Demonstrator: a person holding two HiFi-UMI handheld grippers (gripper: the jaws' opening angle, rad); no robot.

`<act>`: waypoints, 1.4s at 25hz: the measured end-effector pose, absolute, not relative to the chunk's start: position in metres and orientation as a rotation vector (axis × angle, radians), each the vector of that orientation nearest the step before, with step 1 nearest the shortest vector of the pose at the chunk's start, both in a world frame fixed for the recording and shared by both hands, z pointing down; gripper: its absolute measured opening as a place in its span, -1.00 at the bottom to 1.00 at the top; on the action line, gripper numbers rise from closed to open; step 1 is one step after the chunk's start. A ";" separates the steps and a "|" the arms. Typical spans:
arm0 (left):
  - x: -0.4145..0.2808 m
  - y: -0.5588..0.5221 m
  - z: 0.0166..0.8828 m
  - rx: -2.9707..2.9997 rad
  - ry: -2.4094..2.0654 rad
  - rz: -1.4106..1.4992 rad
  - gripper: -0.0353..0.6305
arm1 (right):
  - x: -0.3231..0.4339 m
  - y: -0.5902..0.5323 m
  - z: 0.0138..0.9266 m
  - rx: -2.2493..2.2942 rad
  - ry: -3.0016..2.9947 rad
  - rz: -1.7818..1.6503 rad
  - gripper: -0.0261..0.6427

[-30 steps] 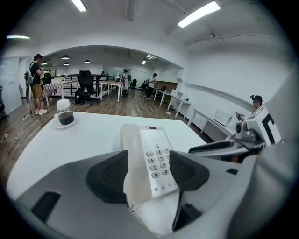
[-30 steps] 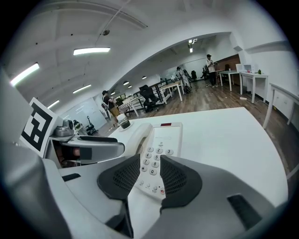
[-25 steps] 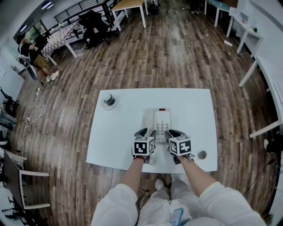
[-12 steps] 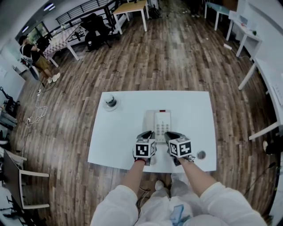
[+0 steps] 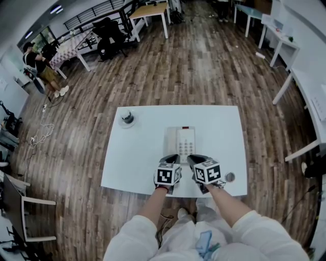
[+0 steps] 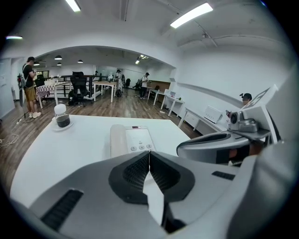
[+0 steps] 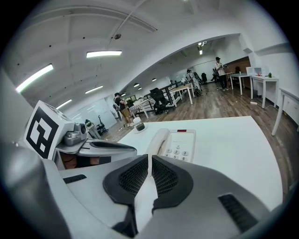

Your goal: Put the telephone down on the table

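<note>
Lying flat near the middle of the smooth white rectangular table (image 5: 133,153), the boxy pale telephone (image 5: 182,144) is resting with its handset in its cradle. Looking along the left gripper (image 6: 149,153), its ribbed black pads (image 6: 137,172) are pressing together, clenched on nothing. Looking along the right gripper (image 7: 149,161), its jaws have just been closing and are almost meeting, empty, with the telephone lying ahead.

Bright, even light from ceiling strip lamps (image 6: 192,14) floods the white table (image 5: 137,158), leaving no hard shadows on it. A soft sheen lies on the wood floor (image 5: 204,66) beyond the table. Fisheye distortion bends everything around the table, and both gripper views darken at the corners.
</note>
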State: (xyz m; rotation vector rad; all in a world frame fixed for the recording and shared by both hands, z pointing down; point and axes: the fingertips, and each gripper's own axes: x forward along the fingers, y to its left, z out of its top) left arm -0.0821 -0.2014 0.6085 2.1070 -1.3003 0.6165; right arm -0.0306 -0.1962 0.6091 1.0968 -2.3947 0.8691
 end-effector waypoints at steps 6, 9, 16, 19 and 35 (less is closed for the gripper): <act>-0.068 -0.187 0.602 2.129 -1.266 0.618 -0.88 | -0.025 -0.183 0.603 1.059 -2.408 0.884 -0.78; -0.062 -0.179 0.598 2.143 -1.253 0.607 -0.88 | -0.020 -0.175 0.598 1.053 -2.411 0.863 -0.78; -0.052 -0.164 0.589 2.172 -1.232 0.595 -0.88 | -0.011 -0.162 0.591 1.041 -2.425 0.844 -0.78; -0.049 -0.155 0.586 2.180 -1.227 0.587 -0.88 | -0.008 -0.155 0.587 1.029 -2.435 0.822 -0.78; -0.034 -0.104 0.572 2.226 -1.160 0.518 -0.88 | 0.009 -0.107 0.574 0.970 -2.493 0.839 -0.78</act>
